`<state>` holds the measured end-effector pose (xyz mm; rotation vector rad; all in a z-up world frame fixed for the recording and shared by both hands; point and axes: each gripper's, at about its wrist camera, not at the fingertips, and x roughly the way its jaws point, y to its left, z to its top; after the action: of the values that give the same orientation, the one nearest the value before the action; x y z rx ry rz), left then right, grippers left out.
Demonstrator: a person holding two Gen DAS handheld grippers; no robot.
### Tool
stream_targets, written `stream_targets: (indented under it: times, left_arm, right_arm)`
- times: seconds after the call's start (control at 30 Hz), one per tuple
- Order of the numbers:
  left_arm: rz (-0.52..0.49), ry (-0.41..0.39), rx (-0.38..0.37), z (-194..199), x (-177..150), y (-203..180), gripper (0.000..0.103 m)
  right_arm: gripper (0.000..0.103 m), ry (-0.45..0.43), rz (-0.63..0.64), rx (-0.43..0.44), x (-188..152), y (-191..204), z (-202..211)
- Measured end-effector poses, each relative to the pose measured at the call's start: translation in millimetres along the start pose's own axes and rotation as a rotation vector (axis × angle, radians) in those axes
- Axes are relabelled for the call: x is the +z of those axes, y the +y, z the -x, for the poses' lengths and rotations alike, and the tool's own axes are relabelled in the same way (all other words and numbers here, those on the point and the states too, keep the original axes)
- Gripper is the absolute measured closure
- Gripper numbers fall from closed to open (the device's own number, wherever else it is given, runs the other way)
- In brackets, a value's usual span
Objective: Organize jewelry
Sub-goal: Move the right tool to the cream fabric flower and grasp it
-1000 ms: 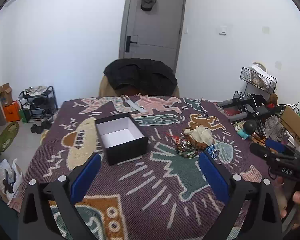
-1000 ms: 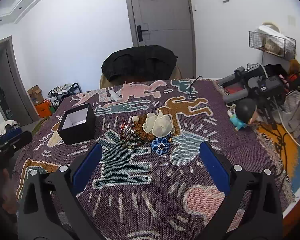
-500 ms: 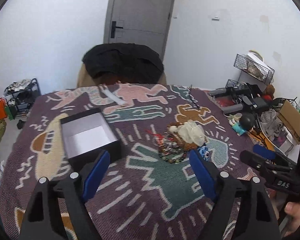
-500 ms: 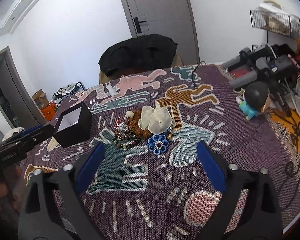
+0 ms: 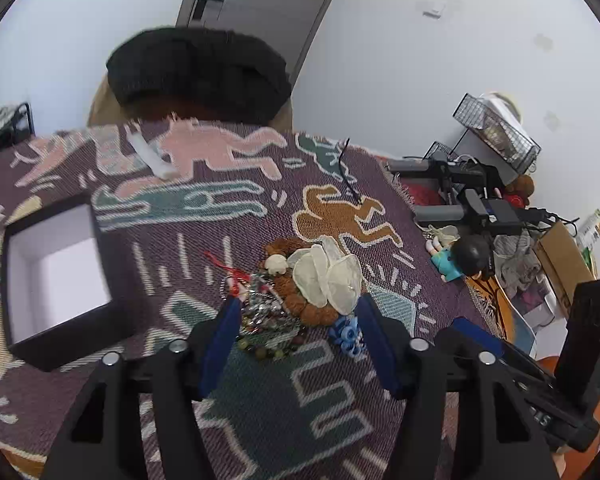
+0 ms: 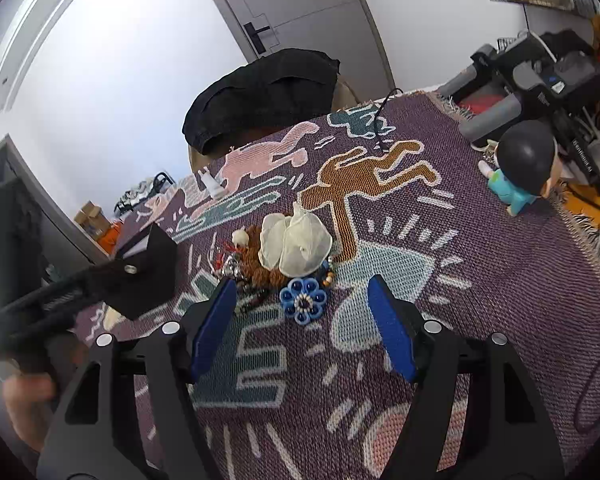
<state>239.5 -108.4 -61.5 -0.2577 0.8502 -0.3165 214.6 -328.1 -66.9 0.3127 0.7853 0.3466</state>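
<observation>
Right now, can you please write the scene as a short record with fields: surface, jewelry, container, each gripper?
surface: patterned woven blanket
jewelry: one heap; white shell flower, brown bead bracelet, blue bead flower, dark bead strand
container: open black box, white inside, empty, left of the heap
left gripper: open, jaws just closing around the heap
right gripper: open, jaws just closing, blue bead flower between them

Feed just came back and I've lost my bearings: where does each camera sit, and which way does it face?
Left wrist: on the left gripper, looking down over the jewelry pile; the open black box lies left, the right gripper's body lower right.
Right wrist: on the right gripper, aimed at the blue flower piece; the left gripper and a hand show at left.
Shared: pile, box, patterned cloth, doll, door. Both jaws have been closing, nothing gripped.
</observation>
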Motion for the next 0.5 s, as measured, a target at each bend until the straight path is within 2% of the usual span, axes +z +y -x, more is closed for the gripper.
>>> stream_targets:
  times: [0.2, 0.23, 0.3, 0.37, 0.5]
  left_arm:
    - [0.051, 0.079, 0.019, -43.3, 9.0, 4.7, 0.062]
    - [0.053, 0.087, 0.022, -47.2, 9.2, 4.9, 0.07]
    - [0.04, 0.101, 0.048, -56.5, 9.0, 4.6, 0.079]
    - [0.037, 0.11, 0.062, -61.6, 7.5, 5.8, 0.095]
    - [0.003, 0.085, 0.071, -57.7, 7.8, 2.5, 0.103]
  right_arm:
    - [0.034, 0.032, -0.077, 0.037, 16.7, -13.0, -17.5]
    - [0.034, 0.037, -0.084, 0.036, 18.5, -14.1, -20.0]
    - [0.034, 0.049, -0.103, 0.037, 22.5, -16.4, -25.8]
    - [0.034, 0.064, -0.119, 0.047, 26.3, -17.6, -32.2]
    - [0.034, 0.095, -0.124, 0.055, 32.2, -15.5, -46.6]
